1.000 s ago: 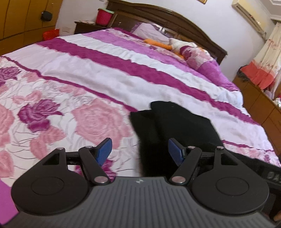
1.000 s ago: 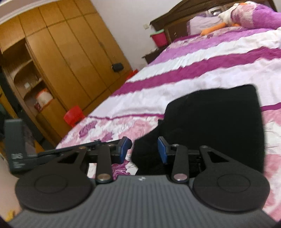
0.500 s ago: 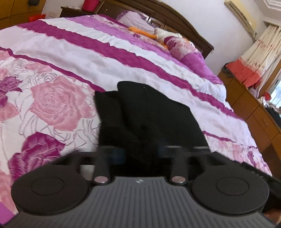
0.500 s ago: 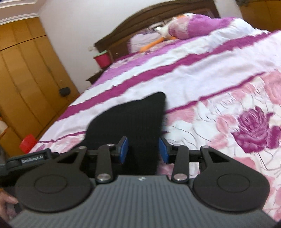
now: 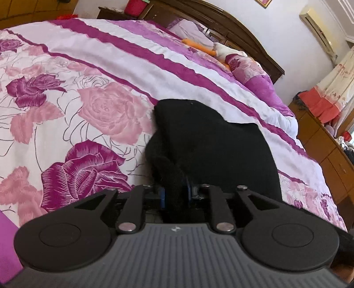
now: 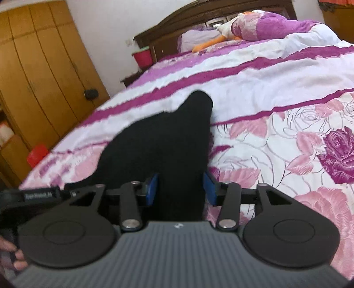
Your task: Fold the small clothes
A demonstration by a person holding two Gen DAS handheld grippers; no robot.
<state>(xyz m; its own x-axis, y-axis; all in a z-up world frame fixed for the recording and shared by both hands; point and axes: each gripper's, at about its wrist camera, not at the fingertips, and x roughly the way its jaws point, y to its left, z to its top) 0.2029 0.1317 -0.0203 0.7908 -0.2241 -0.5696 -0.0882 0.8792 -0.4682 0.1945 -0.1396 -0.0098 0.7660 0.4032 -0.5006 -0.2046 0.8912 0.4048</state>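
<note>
Black, matte knit cloth, the garment [image 5: 210,144] lies on the bed [image 5: 77,110] across the quilt's rose print and purple stripes, its outline soft and lumpy, one rounded corner [image 6: 198,99] pointing toward the headboard [image 5: 221,20]. The left claw [image 5: 174,195] is pinched nearly closed on a bunched, fuzzy fold at the near edge, blue pads half buried in fabric. The right claw [image 6: 180,188] stands partly open, its blue pads [image 6: 152,188] either side of a flat strip of the garment; whether they press it I cannot tell. The quilt is stitched and puckered, glossy in the pale bands. Beyond it sit a dark carved wooden headboard, a purple pillow [image 6: 276,28] and curved honey-coloured wardrobe doors [image 6: 44,66].
</note>
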